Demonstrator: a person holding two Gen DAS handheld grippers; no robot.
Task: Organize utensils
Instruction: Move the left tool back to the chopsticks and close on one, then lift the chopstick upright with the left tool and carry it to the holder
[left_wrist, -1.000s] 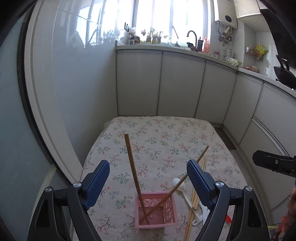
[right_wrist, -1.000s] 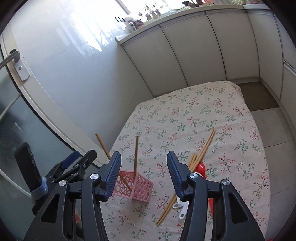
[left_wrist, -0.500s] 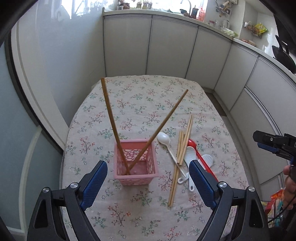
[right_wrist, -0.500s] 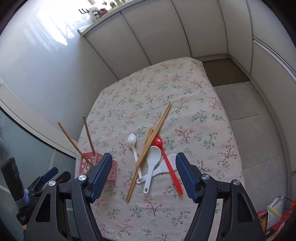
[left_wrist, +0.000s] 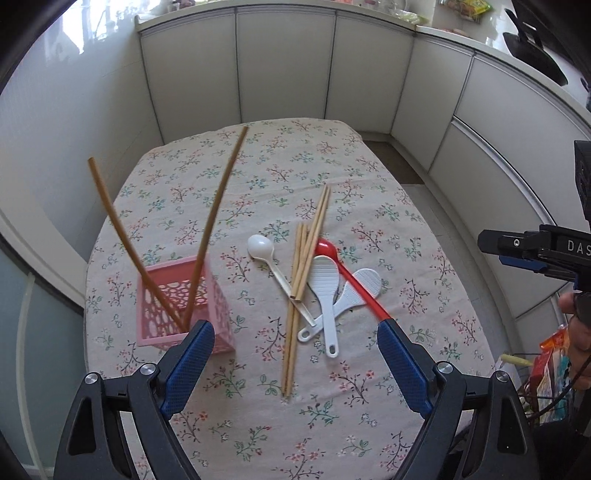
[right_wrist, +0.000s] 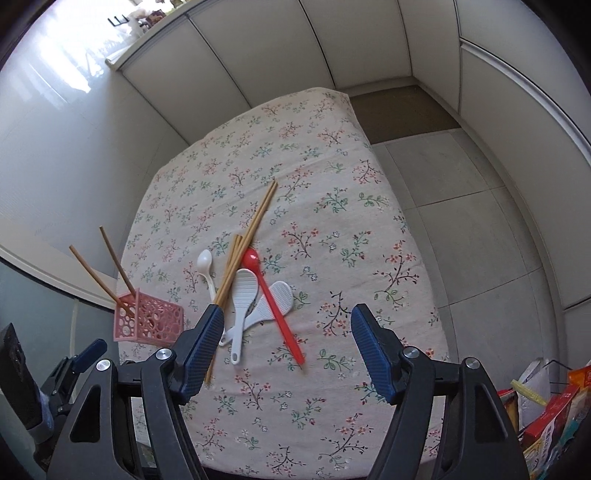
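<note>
A pink perforated basket (left_wrist: 177, 306) stands on the floral tablecloth (left_wrist: 258, 173) at the left, with two wooden chopsticks (left_wrist: 218, 206) leaning out of it; it also shows in the right wrist view (right_wrist: 147, 319). A pile lies mid-table: several loose chopsticks (left_wrist: 306, 251), a white spoon (left_wrist: 266, 254), two white rice paddles (left_wrist: 325, 284) and a red spoon (left_wrist: 351, 284); the red spoon also shows in the right wrist view (right_wrist: 269, 291). My left gripper (left_wrist: 295, 369) is open and empty above the pile's near side. My right gripper (right_wrist: 288, 343) is open and empty near the red spoon's handle.
White cabinets (left_wrist: 288, 62) run around the far and right sides of the table. A tiled floor (right_wrist: 461, 206) lies to the right. Bags and packets (right_wrist: 546, 402) sit off the table's near right corner.
Both grippers have pulled back and tilted down, so the whole utensil pile has come into view. The right gripper's jaws have opened wider. Nothing on the table has moved.
</note>
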